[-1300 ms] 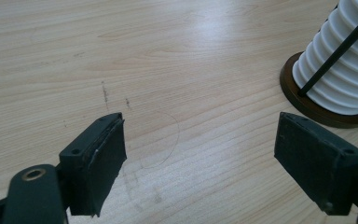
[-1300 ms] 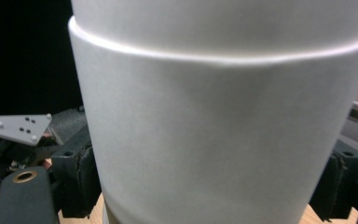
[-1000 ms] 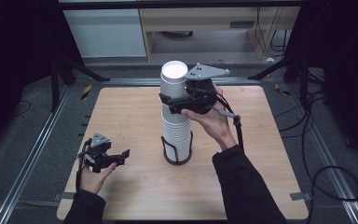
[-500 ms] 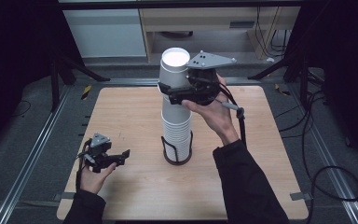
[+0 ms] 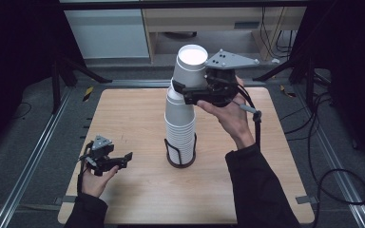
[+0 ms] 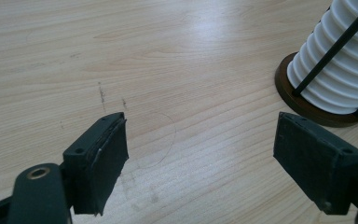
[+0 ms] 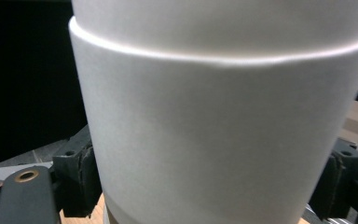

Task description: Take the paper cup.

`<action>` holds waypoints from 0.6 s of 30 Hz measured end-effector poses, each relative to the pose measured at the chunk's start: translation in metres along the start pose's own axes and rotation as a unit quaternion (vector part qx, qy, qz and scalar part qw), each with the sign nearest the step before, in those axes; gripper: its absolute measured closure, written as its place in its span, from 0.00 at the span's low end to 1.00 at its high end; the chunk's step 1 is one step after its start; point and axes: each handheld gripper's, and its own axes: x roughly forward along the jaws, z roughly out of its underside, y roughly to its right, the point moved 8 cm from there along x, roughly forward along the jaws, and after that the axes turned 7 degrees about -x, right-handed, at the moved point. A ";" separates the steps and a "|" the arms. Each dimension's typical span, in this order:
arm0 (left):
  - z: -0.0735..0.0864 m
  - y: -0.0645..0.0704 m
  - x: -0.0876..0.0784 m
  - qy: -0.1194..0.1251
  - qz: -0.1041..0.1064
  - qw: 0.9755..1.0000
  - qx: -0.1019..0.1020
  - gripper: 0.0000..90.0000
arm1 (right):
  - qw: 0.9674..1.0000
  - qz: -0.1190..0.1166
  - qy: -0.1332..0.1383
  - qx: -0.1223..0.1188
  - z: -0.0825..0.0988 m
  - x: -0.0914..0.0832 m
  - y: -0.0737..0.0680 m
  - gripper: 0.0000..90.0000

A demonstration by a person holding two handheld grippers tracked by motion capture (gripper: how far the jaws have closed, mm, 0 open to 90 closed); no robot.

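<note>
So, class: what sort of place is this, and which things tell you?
Probably a lab recording station: a wooden table on a metal rail frame, trailing cables on grey carpet, and a hand-held right gripper lifting the top cup.

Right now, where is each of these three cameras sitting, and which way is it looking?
High view: fixed above the person's side, looking forward and down on the wooden table; both forearms enter from the bottom.
Left gripper view: rides the left tongs, looking low across the tabletop between open jaws, toward the cup holder.
Right gripper view: rides the right tongs, facing the top cup clamped between its jaws.
Shared: the high and left views both show the cup stack in its holder.
</note>
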 end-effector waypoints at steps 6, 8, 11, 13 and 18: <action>-0.001 0.001 -0.001 0.003 0.001 1.000 0.001 0.20 | 1.000 0.008 -0.001 0.008 0.012 -0.017 0.009 0.18; -0.001 0.001 -0.001 0.003 0.001 1.000 0.003 0.20 | 1.000 0.013 -0.003 0.008 0.016 -0.022 0.013 0.18; -0.001 0.002 -0.001 0.002 0.002 1.000 0.005 0.20 | 1.000 0.021 -0.006 0.016 0.025 -0.036 0.021 0.18; -0.001 0.003 -0.001 0.002 0.003 1.000 0.004 0.20 | 1.000 0.024 -0.005 0.018 0.027 -0.040 0.022 0.18; -0.001 0.005 -0.001 0.003 0.006 1.000 0.008 0.21 | 0.999 0.031 -0.013 0.023 0.039 -0.052 0.029 0.18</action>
